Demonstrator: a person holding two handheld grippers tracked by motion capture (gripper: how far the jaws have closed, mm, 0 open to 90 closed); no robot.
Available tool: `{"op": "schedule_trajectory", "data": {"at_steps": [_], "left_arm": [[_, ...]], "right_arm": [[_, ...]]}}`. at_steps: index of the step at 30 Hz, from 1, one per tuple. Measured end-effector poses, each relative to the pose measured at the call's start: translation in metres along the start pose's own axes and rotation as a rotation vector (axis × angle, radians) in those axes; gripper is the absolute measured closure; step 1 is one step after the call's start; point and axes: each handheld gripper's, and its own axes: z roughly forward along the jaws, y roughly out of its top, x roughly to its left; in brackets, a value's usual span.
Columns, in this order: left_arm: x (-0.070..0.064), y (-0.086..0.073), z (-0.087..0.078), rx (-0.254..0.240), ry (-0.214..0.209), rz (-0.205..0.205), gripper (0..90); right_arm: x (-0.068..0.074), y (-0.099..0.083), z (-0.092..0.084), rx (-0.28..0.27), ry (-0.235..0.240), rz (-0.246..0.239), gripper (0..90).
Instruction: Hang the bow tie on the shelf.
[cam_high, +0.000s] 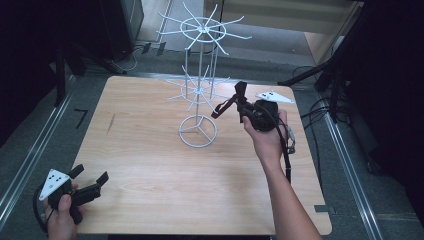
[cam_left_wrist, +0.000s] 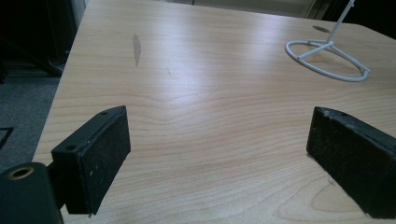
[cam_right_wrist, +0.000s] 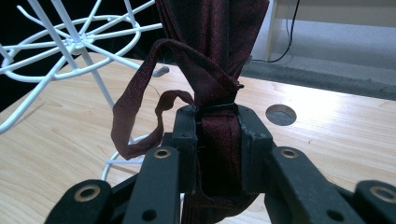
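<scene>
A white wire rack (cam_high: 199, 82) with two tiers of spoked hooks stands on a ring base near the middle back of the wooden table (cam_high: 150, 165). My right gripper (cam_high: 243, 107) is just right of the rack's lower tier, shut on a dark red fabric band (cam_high: 231, 101) whose loops stick out toward the hooks. In the right gripper view the dark red band (cam_right_wrist: 217, 70) rises from between the closed jaws, a loose loop drooping left near the rack (cam_right_wrist: 70, 42). My left gripper (cam_high: 90, 176) rests open at the table's front left corner, nothing between its pads (cam_left_wrist: 95, 156).
The rack's ring base (cam_left_wrist: 327, 58) lies far ahead of the left gripper. A round hole (cam_right_wrist: 280, 114) is cut in the tabletop beyond the right gripper. Black stands and cables surround the table on the floor.
</scene>
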Motion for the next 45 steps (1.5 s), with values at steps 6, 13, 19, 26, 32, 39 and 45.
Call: {"op": "schedule_trajectory", "data": {"at_steps": [6,13,19,26,32,39,45], "left_arm": [[0.000,0.000,0.000,-0.001,-0.001,0.000,6.7],[0.000,0.000,0.000,0.000,-0.003,0.002,6.8],[0.000,0.000,0.000,-0.001,-0.003,0.002,6.8],[0.000,0.000,0.000,0.000,-0.003,-0.001,6.8],[0.000,0.000,0.000,-0.002,-0.003,-0.005,6.8],[0.001,0.000,0.000,-0.004,-0.005,-0.006,6.7],[0.000,0.000,0.000,-0.001,-0.006,-0.002,6.7]], "right_arm": [[0.001,0.002,0.010,0.022,-0.024,-0.016,73.3],[0.004,0.000,0.019,0.037,-0.039,-0.027,73.2],[0.009,-0.003,0.024,0.045,-0.043,-0.047,72.9],[0.016,-0.004,0.031,0.042,-0.035,-0.060,72.5],[0.019,-0.007,0.039,0.050,-0.040,-0.059,71.2],[0.021,-0.010,0.044,0.044,-0.045,-0.072,66.0],[0.018,-0.013,0.042,-0.003,-0.018,-0.056,59.4]]}}
